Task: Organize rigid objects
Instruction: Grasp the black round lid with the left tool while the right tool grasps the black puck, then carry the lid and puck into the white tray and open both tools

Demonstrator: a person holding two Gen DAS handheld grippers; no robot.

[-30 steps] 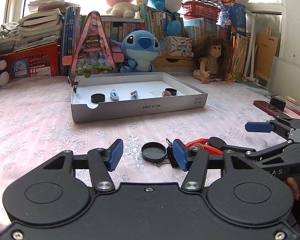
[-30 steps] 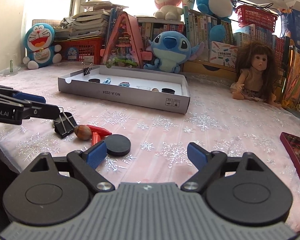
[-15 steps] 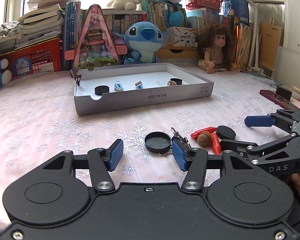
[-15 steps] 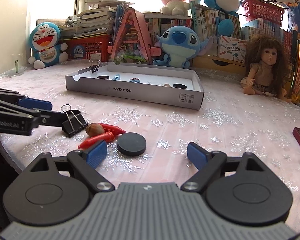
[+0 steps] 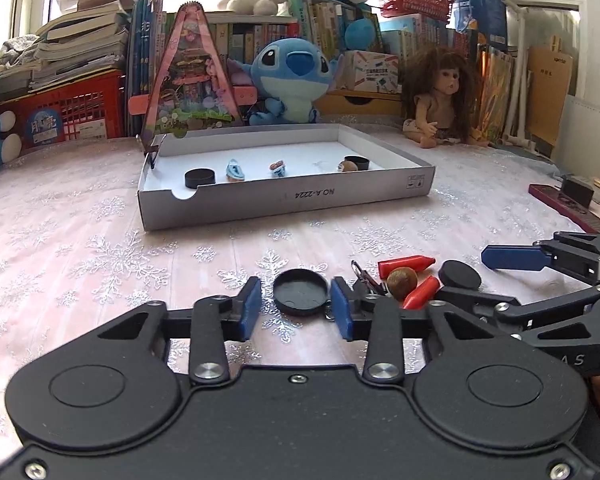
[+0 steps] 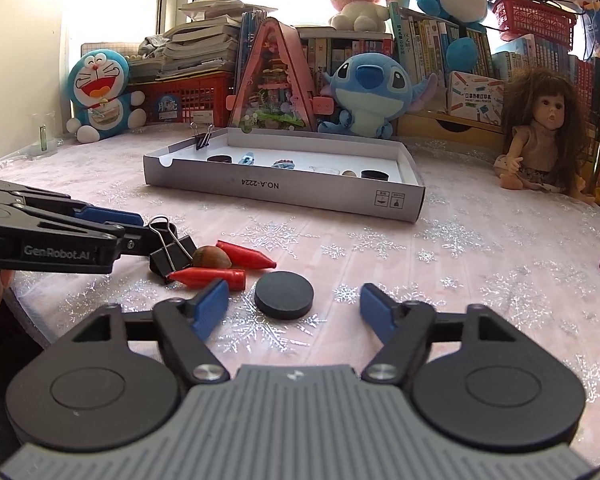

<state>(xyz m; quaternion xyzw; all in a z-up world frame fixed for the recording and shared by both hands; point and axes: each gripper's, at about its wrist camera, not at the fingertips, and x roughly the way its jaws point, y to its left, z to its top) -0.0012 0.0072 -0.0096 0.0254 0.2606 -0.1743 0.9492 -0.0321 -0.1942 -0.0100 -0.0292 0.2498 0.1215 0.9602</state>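
A pink snowflake-patterned cloth is covering the tabletop [image 6: 440,240], with plush toys, books and a doll crowding the window ledge behind. A shallow white tray [image 5: 284,200] is sitting in the middle, already holding part of the job: two black discs, two small blue-and-white trinkets, a nut and a binder clip perched on its far left corner.

Still waiting near the front edge is a loose cluster: a black cap [image 5: 300,291], a black binder clip [image 6: 172,250], a hazelnut [image 6: 211,258], two red crayons [image 6: 210,277] and a flat black disc [image 6: 284,294].

The left gripper [image 5: 296,309] is hovering with its blue pads narrowly flanking the cap, a sliver of gap showing on each side, so it is not yet pinching it. The right gripper [image 6: 292,312] is standing wide apart around the disc, touching nothing.

By the look of it, the sorting is roughly half done; six items are still lying outside the tray, and the cap and disc seem next to go.
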